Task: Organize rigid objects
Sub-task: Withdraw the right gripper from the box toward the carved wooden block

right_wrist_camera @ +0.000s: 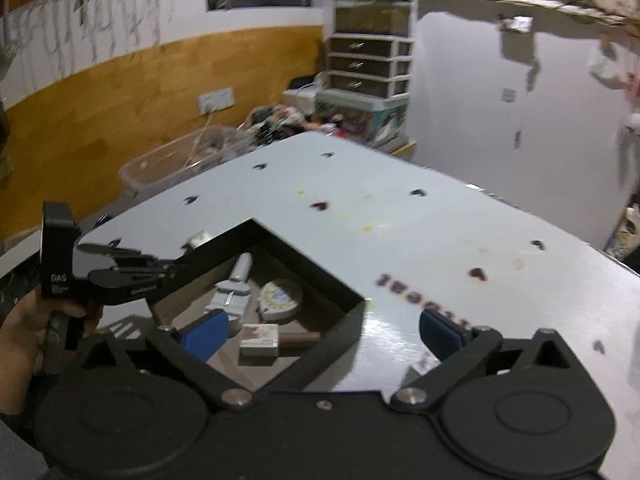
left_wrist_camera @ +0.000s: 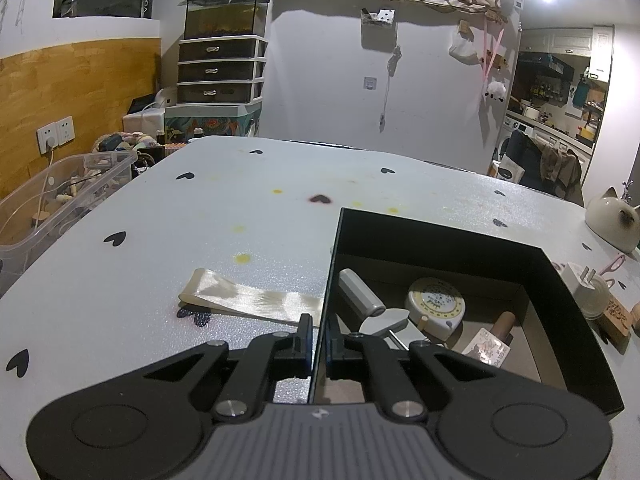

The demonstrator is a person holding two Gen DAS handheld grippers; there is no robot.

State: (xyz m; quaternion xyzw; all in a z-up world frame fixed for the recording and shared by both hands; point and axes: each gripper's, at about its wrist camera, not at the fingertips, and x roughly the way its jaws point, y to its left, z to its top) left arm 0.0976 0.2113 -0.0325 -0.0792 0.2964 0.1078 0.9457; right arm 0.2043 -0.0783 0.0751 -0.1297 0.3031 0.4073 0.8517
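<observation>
Left wrist view has the left claw [left_wrist_camera: 319,344] pinched narrow on the near-left wall of the black box [left_wrist_camera: 440,236], one finger outside it, one inside. Box looks like matte black card with a brownish floor, sitting on the pale tabletop [left_wrist_camera: 240,208] with little black hearts printed on it. Inside, just ahead of the claw: a grey cylinder [left_wrist_camera: 360,294], a round yellow-faced tape measure [left_wrist_camera: 436,306], a flat grey piece [left_wrist_camera: 386,318] and a small printed carton [left_wrist_camera: 486,350] leaning on a brown roll. A cream ribbon [left_wrist_camera: 248,296] lies on the tabletop just left of the claw, touching the box wall. Right of the box there's a white plug [left_wrist_camera: 580,276] and a cat-shaped ceramic thing [left_wrist_camera: 612,216].

Right wrist view is blurry, but the right claw [right_wrist_camera: 326,330] is spread wide with nothing between its blue pads [right_wrist_camera: 208,330], hanging above the box's near corner.
</observation>
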